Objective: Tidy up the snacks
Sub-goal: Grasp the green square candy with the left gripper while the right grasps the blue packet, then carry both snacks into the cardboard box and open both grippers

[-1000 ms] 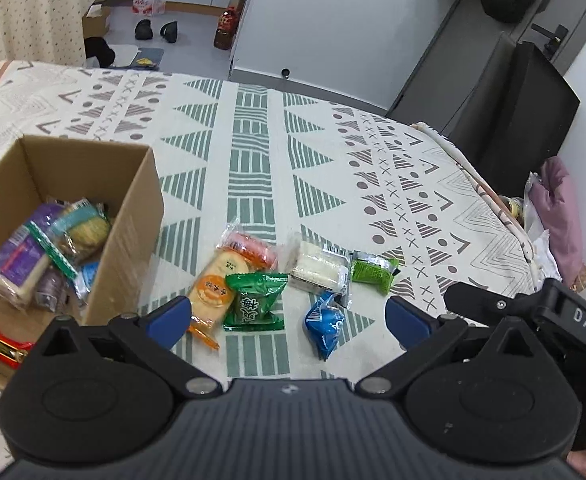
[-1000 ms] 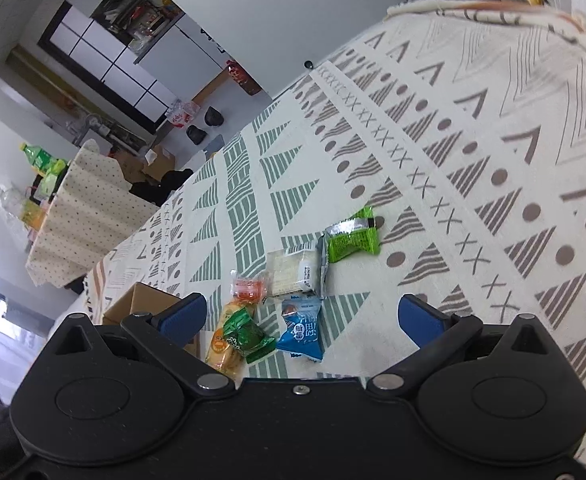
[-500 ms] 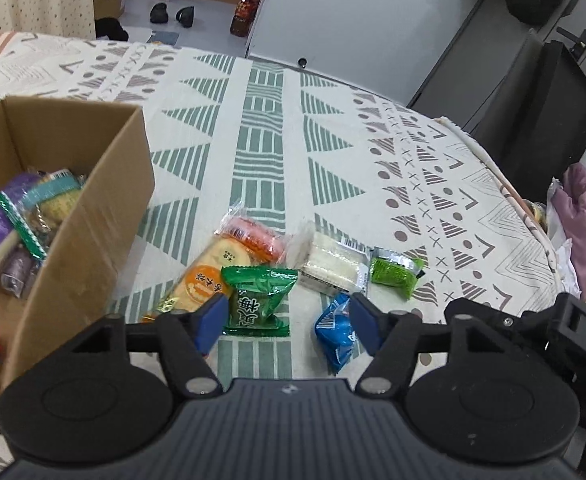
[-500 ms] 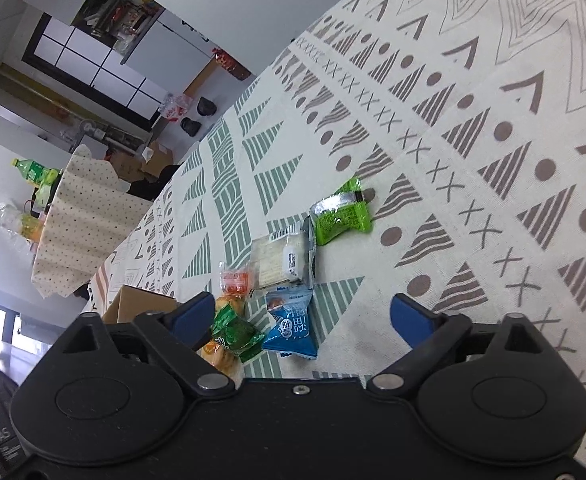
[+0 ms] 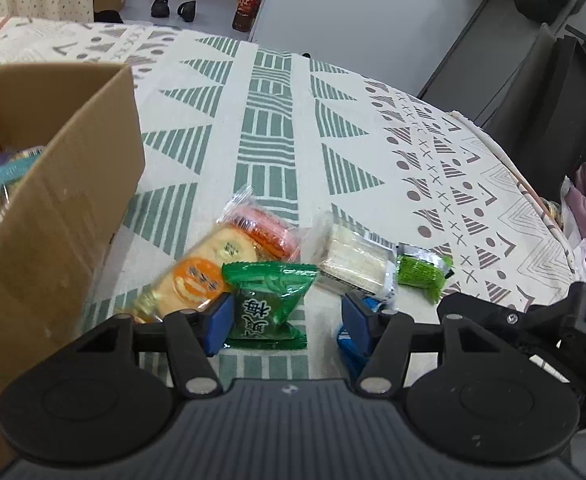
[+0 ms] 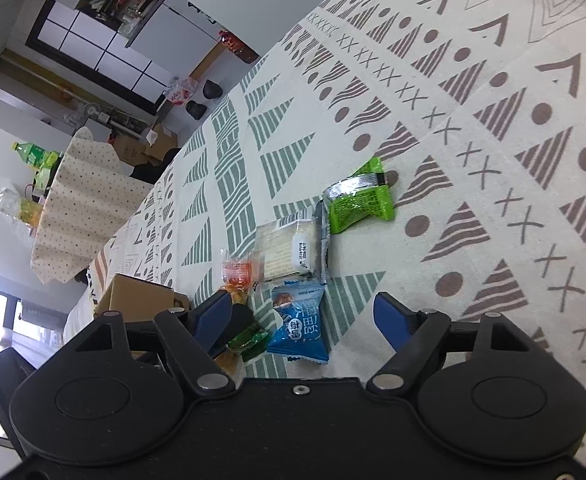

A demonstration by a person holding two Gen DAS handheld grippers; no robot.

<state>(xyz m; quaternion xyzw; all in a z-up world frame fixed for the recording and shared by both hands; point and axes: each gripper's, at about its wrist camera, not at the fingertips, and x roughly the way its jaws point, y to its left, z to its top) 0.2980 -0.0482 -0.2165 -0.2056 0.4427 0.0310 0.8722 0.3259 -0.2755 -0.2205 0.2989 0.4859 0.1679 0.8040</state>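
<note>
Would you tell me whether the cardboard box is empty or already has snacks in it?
It already holds snacks: inside the open cardboard box, purple and teal wrappers show in the left wrist view. How full it is cannot be told.

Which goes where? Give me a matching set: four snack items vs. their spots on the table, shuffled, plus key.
Things:
1. dark green packet
2. blue packet
3. lime packet
4. cardboard box

Places:
A. far end of the snack row, away from the box
B. between the left tool's fingers
C. in front of the right tool
D. holds snacks already

Pairs: 1-B, 2-C, 3-A, 4-D

Home — shoes (image 5: 176, 7), tablecloth (image 5: 277, 128)
</note>
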